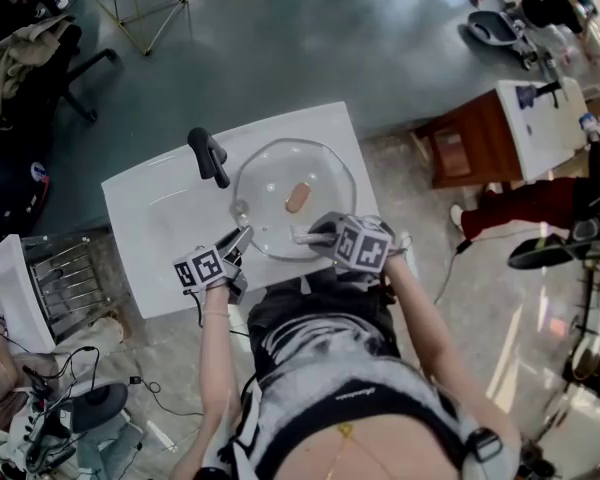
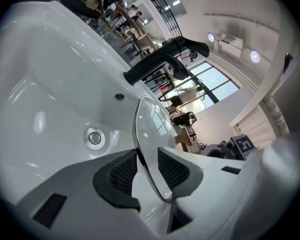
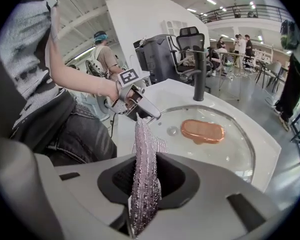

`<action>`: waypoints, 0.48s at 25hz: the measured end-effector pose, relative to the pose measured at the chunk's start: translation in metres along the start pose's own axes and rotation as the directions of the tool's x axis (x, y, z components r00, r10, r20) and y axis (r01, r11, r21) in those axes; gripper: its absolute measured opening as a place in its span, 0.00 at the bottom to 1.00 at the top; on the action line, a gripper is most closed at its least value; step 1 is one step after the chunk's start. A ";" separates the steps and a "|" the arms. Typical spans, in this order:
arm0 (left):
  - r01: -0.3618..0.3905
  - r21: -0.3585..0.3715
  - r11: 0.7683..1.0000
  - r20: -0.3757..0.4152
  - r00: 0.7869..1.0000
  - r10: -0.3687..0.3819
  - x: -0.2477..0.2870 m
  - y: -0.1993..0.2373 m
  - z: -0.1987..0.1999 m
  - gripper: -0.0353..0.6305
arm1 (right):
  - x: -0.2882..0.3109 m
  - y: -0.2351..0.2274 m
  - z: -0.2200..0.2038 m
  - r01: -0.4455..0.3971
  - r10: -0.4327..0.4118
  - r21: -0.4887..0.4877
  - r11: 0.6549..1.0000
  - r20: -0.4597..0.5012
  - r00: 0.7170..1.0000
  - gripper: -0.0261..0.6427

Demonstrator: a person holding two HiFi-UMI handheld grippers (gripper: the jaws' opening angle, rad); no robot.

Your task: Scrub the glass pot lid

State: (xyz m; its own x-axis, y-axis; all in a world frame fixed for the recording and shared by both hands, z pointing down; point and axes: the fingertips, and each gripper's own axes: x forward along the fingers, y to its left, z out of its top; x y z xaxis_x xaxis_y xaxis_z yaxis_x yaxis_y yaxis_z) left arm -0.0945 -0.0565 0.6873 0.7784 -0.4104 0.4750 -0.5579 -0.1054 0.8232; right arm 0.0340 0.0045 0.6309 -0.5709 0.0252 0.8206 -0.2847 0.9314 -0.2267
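Left hand-held gripper (image 2: 148, 170): I have the jaws clamped on the rim of the glass pot lid (image 2: 151, 129), one pad on each face.
Right hand-held gripper (image 3: 146, 178): the jaws are pinched on a silvery mesh scrubber (image 3: 142, 149) that stands up between the pads. The gripper is tilted downward.
Left forearm (image 1: 214, 358): bare, reaching forward close to the torso.
Right forearm (image 1: 428, 313): bare, angled inward.
Spacing: the gripper tips point toward each other, near but apart.

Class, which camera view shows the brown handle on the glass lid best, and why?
The right gripper view: the brown handle appears large and unobstructed on the glass lid. The head view shows it small, from above. The left gripper view shows only the lid's rim between its jaws, no handle.
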 end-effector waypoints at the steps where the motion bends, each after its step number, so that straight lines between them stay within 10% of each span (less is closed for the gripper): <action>1: 0.000 0.000 1.000 0.000 1.000 0.000 0.000 0.000 0.000 0.24 | -0.003 -0.008 -0.001 0.030 -0.030 0.006 1.000 0.007 1.000 0.16; 12: 0.001 -0.012 1.000 0.011 1.000 -0.001 -0.001 -0.001 0.001 0.24 | -0.008 -0.038 0.000 0.125 -0.126 0.036 0.991 0.022 0.992 0.16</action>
State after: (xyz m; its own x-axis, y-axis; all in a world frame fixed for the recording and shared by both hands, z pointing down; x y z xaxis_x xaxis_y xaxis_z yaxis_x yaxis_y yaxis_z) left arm -0.0947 -0.0569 0.6860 0.7758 -0.4201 0.4709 -0.5535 -0.0947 0.8275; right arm 0.0496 -0.0313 0.6334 -0.5471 -0.1005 0.8310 -0.3813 0.9137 -0.1405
